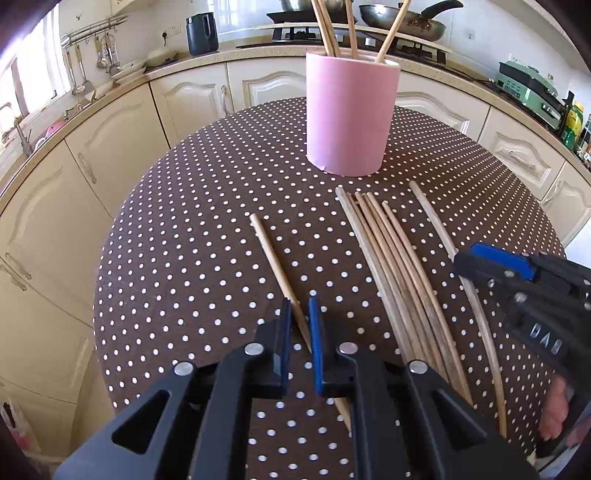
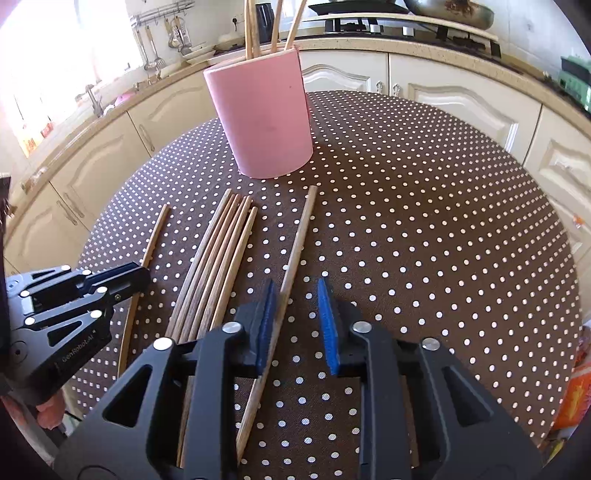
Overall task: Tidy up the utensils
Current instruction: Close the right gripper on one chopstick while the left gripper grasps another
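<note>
A pink cylindrical holder (image 1: 351, 114) stands on the dotted brown table with several chopsticks upright in it; it also shows in the right wrist view (image 2: 264, 118). A bundle of chopsticks (image 1: 391, 266) lies flat in front of it, also in the right wrist view (image 2: 218, 258). My left gripper (image 1: 297, 314) straddles a lone chopstick (image 1: 275, 266), jaws narrowly apart around it, not clamped. My right gripper (image 2: 297, 295) is open over another lone chopstick (image 2: 295, 251), which lies against its left pad. Each gripper shows in the other's view, the right (image 1: 480, 258) and the left (image 2: 122, 277).
The round table (image 2: 443, 240) has a brown cloth with white dots. Cream kitchen cabinets (image 1: 110, 147) and a counter with a stove, pans (image 1: 406, 18) and a kettle (image 1: 201, 33) ring the table. Green appliances (image 1: 524, 88) sit at the right.
</note>
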Demonstrator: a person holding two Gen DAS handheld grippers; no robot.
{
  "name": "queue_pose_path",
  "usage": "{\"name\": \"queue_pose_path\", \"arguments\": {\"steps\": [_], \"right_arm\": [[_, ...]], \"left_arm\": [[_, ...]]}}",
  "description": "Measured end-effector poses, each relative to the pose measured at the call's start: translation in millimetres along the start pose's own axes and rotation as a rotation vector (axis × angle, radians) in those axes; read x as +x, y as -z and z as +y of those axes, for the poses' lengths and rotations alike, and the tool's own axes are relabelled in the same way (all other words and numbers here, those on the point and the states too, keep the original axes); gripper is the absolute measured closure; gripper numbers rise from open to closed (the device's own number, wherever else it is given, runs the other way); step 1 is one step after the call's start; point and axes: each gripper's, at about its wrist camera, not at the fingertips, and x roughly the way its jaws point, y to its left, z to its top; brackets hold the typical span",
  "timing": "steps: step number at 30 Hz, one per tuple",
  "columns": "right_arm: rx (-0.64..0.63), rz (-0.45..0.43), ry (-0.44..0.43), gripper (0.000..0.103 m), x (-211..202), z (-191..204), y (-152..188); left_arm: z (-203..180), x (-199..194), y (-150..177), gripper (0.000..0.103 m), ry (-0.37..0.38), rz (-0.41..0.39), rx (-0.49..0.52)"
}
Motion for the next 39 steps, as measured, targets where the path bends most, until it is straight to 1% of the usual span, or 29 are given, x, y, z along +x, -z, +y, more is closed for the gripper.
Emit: {"name": "queue_pose_path", "arguments": {"steps": [2, 3, 5, 7, 11, 14, 16, 18, 20, 22, 23, 24, 25, 26, 28, 31, 33, 34, 36, 39], "right_arm": [[-0.021, 0.008, -0.020, 0.086, -2, -2, 1], [-0.050, 0.009, -0.012, 0.086, -3, 0, 3], [-0.140, 0.004, 0.041, 0.087, -7, 7, 9], [-0.191, 0.021, 0.064, 0.087, -12, 10, 14], [-0.203, 0.070, 0.041, 0.087, -20, 4, 17], [-0.202, 0.087, 0.042, 0.087, -24, -6, 18], [-0.194, 0.101, 0.039, 0.087, -23, -11, 14], [-0.178, 0.118, 0.037, 0.086, -19, -15, 8], [-0.155, 0.122, 0.061, 0.086, -16, -18, 3], [-0.154, 0.117, 0.099, 0.085, -13, -16, 0], [-0.154, 0.114, 0.117, 0.077, -11, -14, -2], [-0.152, 0.111, 0.136, 0.056, -9, -14, -3], [-0.146, 0.105, 0.165, 0.041, -8, -14, -4], [-0.140, 0.093, 0.189, 0.033, -7, -14, -5], [-0.129, 0.095, 0.188, 0.033, -4, -15, -6], [-0.094, 0.103, 0.166, 0.033, 0, -20, -8], [-0.081, 0.103, 0.172, 0.033, 1, -24, -10], [-0.074, 0.102, 0.176, 0.032, 2, -26, -11], [-0.072, 0.098, 0.177, 0.032, 1, -27, -11], [-0.075, 0.085, 0.181, 0.032, 3, -25, -11]], "left_arm": [[4, -1, 3, 0.093, 0.009, -0.009, 0.031], [5, -1, 5, 0.093, 0.010, -0.012, 0.041], [5, -4, 7, 0.093, 0.013, -0.008, 0.050], [9, -6, 10, 0.093, 0.013, -0.004, 0.074], [18, -9, 10, 0.093, 0.046, 0.005, 0.105], [18, -11, 10, 0.093, 0.066, -0.009, 0.137], [19, -11, 7, 0.093, 0.045, -0.022, 0.160], [15, -11, 4, 0.093, -0.019, -0.053, 0.196], [15, -6, 0, 0.091, -0.050, -0.030, 0.196], [18, 1, -6, 0.082, -0.067, 0.006, 0.177], [18, 3, -7, 0.079, -0.075, 0.013, 0.167], [19, 3, -8, 0.077, -0.074, 0.004, 0.156], [19, 3, -9, 0.075, -0.068, 0.006, 0.140], [20, 4, -10, 0.074, -0.059, 0.013, 0.117], [24, 6, -12, 0.073, -0.047, 0.026, 0.076], [31, 7, -15, 0.071, -0.025, 0.025, 0.033], [36, 5, -17, 0.068, -0.002, 0.020, -0.006], [38, 3, -16, 0.066, 0.012, 0.015, -0.020], [40, -2, -16, 0.058, 0.050, -0.001, -0.042], [37, -2, -14, 0.056, 0.085, -0.013, -0.058]]}}
